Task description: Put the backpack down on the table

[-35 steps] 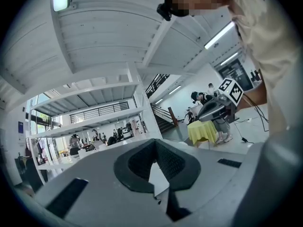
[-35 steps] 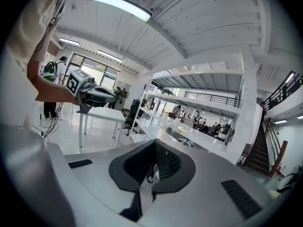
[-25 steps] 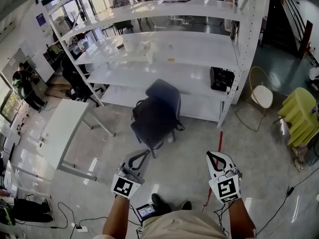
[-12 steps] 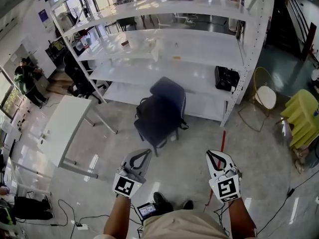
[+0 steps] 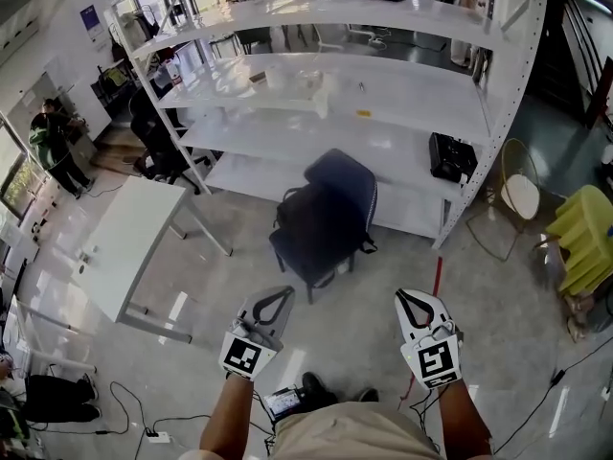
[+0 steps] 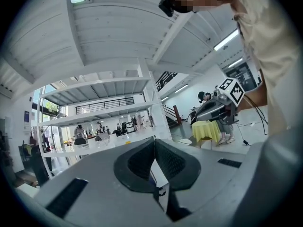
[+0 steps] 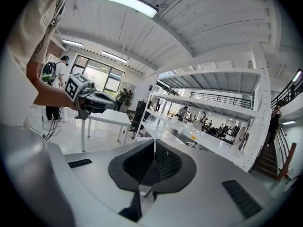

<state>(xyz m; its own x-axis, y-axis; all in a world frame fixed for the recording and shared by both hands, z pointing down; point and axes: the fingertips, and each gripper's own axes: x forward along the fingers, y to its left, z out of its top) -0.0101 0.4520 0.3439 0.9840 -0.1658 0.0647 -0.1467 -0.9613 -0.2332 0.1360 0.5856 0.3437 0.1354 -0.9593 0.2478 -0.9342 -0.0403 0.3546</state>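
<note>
The backpack (image 5: 308,223), dark and slumped, is seen resting on the seat of a dark blue chair (image 5: 345,175), leaned against its backrest and filling most of the seat. The chair is stood on the glossy floor (image 5: 354,324), just in front of the lowest shelf of a tall white shelving rack (image 5: 383,113). The surface (image 5: 124,247), a white table, is set well apart from the chair and the backpack, toward the left side of the head view, with one short end turned toward the rack. The left tongs (image 5: 280,292) and the right tongs (image 5: 412,295) are held side by side low in the head view, above the floor, apart from each other and well short of the chair, each carried at the end of a bare forearm. In the left gripper view the jaws are shown pressed together with nothing between them. In the right gripper view the jaws are likewise clenched on nothing. A black case (image 5: 451,158) is placed at the right end of one of the rack's lower shelves, and a red strip (image 5: 436,274) is laid on the floor near the rack's right post. A person (image 5: 53,147) is seen standing far off at the left.
</note>
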